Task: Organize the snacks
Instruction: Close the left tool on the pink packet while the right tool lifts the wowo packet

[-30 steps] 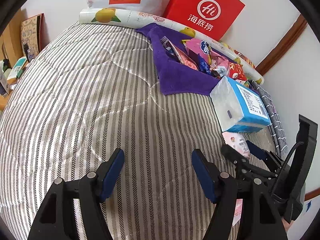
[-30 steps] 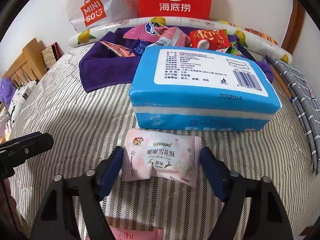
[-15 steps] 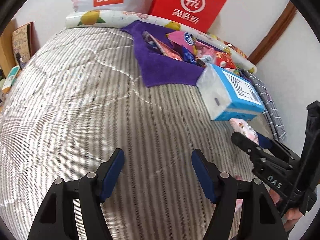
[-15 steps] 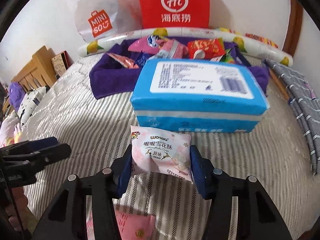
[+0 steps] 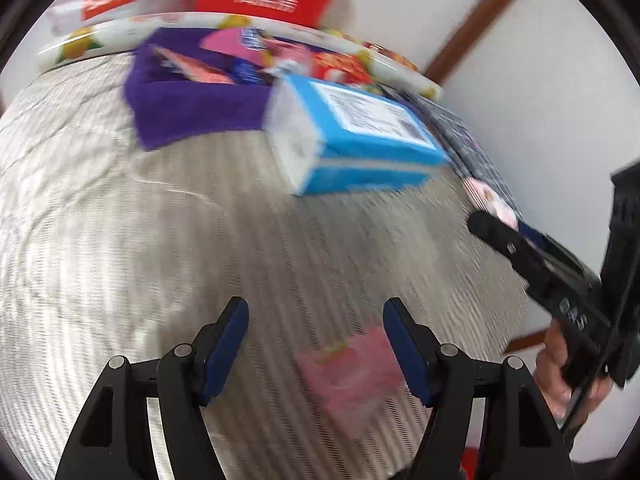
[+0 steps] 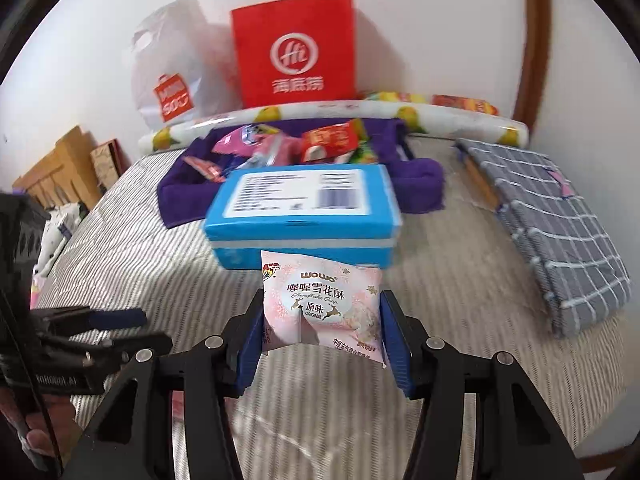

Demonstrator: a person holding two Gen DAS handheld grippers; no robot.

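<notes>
We hold the pink snack packet (image 6: 320, 304) in our right gripper (image 6: 322, 332), its two blue pads pressed against the packet's side edges so the printed face looks up at the camera. The packet hangs clear of the striped bedcover (image 6: 440, 264), just in front of the blue tissue pack (image 6: 302, 204). Gripping it by the edges seems sensible: the wrapper is soft and puffy, and a pinch across the width keeps it from sliding out while it is carried.

Beyond the tissue pack lies the purple towel (image 6: 420, 184), with a heap of other snacks (image 6: 288, 146) piled on it. We judge that heap to be the collecting place, so the packet probably has to pass over the tissue pack to reach it. Behind the towel a red paper bag (image 6: 294, 52) and a white plastic bag (image 6: 172, 76) lean against the wall. A folded checked cloth (image 6: 560, 216) lies to the right of the tissue pack.

Our left gripper (image 5: 316, 340) stands wide with nothing between its pads. It hovers over the bedcover on the near side of the tissue pack, above a second pink packet (image 5: 352, 376) that lies flat and blurred there. That one looks like the next candidate, which would explain why the left jaws are kept spread.
</notes>
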